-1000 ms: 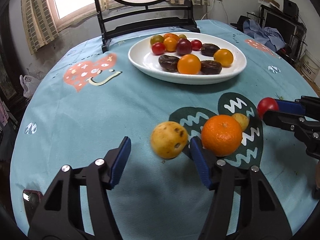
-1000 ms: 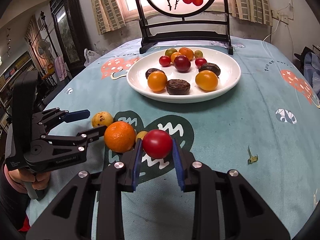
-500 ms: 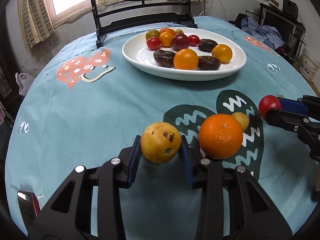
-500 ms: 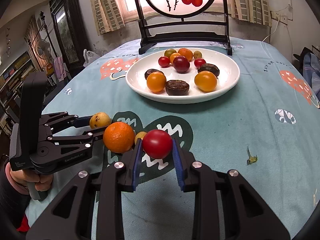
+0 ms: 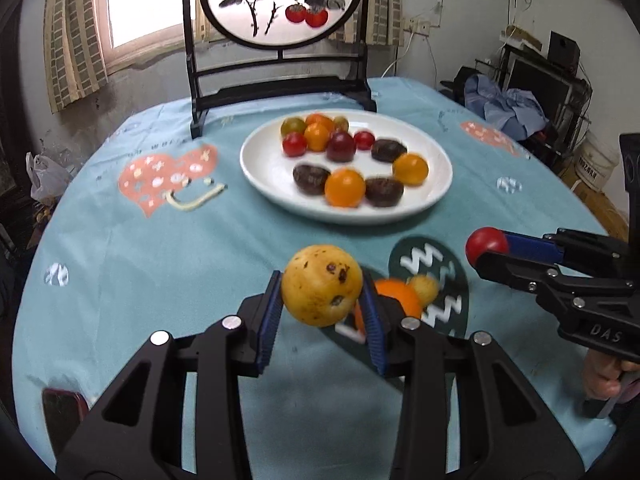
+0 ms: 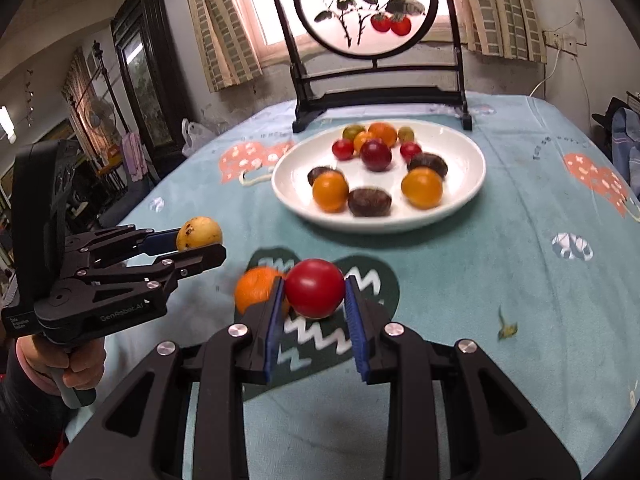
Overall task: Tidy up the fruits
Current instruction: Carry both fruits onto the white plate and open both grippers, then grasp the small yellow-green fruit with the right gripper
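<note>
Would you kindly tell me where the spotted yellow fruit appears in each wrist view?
Left wrist: spotted yellow fruit at lower centre, clamped in the left gripper.
Right wrist: same fruit at mid left, at the left gripper's tip.
Shared landmark: the white plate beyond it.

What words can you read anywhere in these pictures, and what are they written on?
"GenRobot.AI": on the side of the left gripper, in the right wrist view.
"DAS": on the body of the right gripper, in the left wrist view; the word may run on out of sight.
Small white label on the left gripper's body: too small to read.
Red characters atop the round painted screen: too blurred to read.
Dark lettering on the tablecloth: too blurred to read.
</note>
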`<state>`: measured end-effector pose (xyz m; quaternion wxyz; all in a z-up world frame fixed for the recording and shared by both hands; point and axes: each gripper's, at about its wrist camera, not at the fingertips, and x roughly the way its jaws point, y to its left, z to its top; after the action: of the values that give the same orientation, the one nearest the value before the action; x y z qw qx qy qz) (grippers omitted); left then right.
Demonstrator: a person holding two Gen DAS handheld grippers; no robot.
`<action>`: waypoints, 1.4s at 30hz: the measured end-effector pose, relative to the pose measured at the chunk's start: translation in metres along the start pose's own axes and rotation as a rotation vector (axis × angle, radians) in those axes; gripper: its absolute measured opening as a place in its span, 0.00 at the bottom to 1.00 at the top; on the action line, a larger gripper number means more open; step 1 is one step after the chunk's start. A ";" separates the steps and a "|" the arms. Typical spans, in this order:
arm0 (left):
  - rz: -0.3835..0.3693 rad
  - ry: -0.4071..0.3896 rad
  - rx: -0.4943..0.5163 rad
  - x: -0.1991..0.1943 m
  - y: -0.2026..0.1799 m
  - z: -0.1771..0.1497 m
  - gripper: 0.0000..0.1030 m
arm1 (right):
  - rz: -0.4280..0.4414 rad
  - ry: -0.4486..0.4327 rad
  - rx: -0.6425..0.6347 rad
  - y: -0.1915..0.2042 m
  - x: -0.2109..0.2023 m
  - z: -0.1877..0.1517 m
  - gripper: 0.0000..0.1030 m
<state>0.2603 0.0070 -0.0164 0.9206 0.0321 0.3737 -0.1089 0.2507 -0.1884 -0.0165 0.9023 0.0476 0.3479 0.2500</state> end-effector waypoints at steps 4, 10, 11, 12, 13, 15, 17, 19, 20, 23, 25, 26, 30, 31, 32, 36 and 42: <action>0.003 -0.023 -0.017 0.012 0.005 0.045 0.37 | -0.050 -0.069 0.029 -0.016 0.007 0.036 0.29; 0.037 0.001 -0.031 0.069 0.006 0.100 0.37 | -0.095 -0.039 0.053 -0.045 0.057 0.079 0.29; 0.045 0.006 -0.028 0.077 0.006 0.105 0.38 | -0.095 -0.030 0.057 -0.048 0.063 0.082 0.29; 0.054 0.013 -0.029 0.083 0.007 0.108 0.39 | -0.099 -0.018 0.060 -0.051 0.071 0.085 0.30; 0.072 0.027 -0.039 0.091 0.008 0.111 0.47 | -0.110 -0.005 0.060 -0.052 0.077 0.087 0.31; 0.110 0.012 -0.064 0.090 0.011 0.112 0.83 | -0.127 0.008 0.074 -0.055 0.080 0.088 0.40; 0.120 -0.030 -0.076 0.074 0.013 0.109 0.87 | -0.105 -0.005 0.081 -0.053 0.071 0.084 0.40; 0.111 -0.034 -0.082 0.057 0.016 0.102 0.90 | -0.085 -0.029 0.062 -0.045 0.055 0.076 0.43; 0.108 -0.039 -0.091 0.049 0.017 0.099 0.91 | -0.072 -0.038 0.047 -0.039 0.046 0.070 0.43; 0.109 -0.055 -0.119 0.021 0.021 0.075 0.95 | -0.037 -0.035 -0.003 -0.024 0.029 0.052 0.44; 0.101 -0.078 -0.146 0.005 0.024 0.052 0.97 | -0.020 -0.021 -0.056 -0.012 0.023 0.033 0.44; 0.096 -0.091 -0.166 0.000 0.026 0.041 0.98 | -0.018 -0.009 -0.080 -0.008 0.022 0.026 0.44; 0.088 -0.047 -0.220 0.004 0.033 0.003 0.98 | -0.040 0.046 -0.164 0.009 0.025 -0.002 0.43; 0.084 -0.023 -0.224 0.006 0.033 -0.002 0.98 | -0.042 0.062 -0.180 0.012 0.027 -0.004 0.43; 0.086 -0.011 -0.230 0.008 0.034 -0.006 0.98 | -0.049 0.075 -0.202 0.015 0.028 -0.007 0.43; 0.122 -0.029 -0.205 0.002 0.032 -0.011 0.98 | -0.052 0.108 -0.244 0.021 0.031 -0.015 0.43; 0.118 -0.018 -0.199 0.004 0.031 -0.012 0.98 | -0.073 0.172 -0.266 0.023 0.042 -0.023 0.43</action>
<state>0.2622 0.0386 -0.0286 0.9274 -0.0383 0.3716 -0.0171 0.2531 -0.1505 -0.0528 0.8761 -0.1066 0.3890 0.2640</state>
